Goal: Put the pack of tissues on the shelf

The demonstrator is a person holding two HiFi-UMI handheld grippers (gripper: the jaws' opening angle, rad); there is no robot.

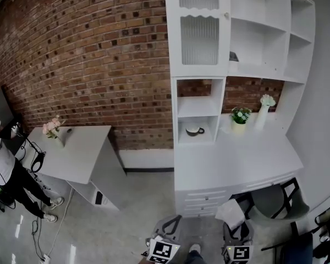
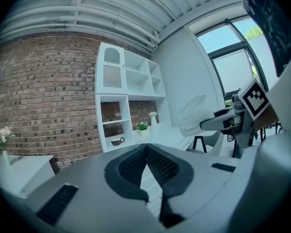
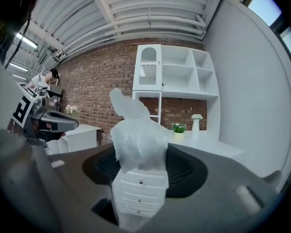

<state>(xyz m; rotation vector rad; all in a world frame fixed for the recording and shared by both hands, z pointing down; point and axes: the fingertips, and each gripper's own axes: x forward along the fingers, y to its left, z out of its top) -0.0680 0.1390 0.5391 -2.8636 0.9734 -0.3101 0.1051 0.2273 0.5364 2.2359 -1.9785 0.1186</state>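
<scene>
The pack of tissues [image 3: 138,140] is a translucent white plastic bundle with a twisted top, and my right gripper [image 3: 140,166] is shut on it. In the head view the pack [image 1: 230,209] sits low, in front of the desk drawers, with the right gripper [image 1: 235,218] under it. My left gripper [image 1: 175,221] is beside it to the left; its pads [image 2: 136,164] meet at the tip with nothing between them. The white shelf unit [image 1: 253,37] stands ahead against the brick wall, with open compartments at the upper right. The left gripper view shows the held pack [image 2: 193,111] off to the right.
A white desk top [image 1: 236,158] with drawers runs under the shelves and bears a potted plant [image 1: 240,116] and a vase [image 1: 264,109]. A cup [image 1: 195,130] sits in a cubby. A grey chair [image 1: 275,202] stands at the right, a low white table [image 1: 77,150] and a person [image 1: 5,175] at the left.
</scene>
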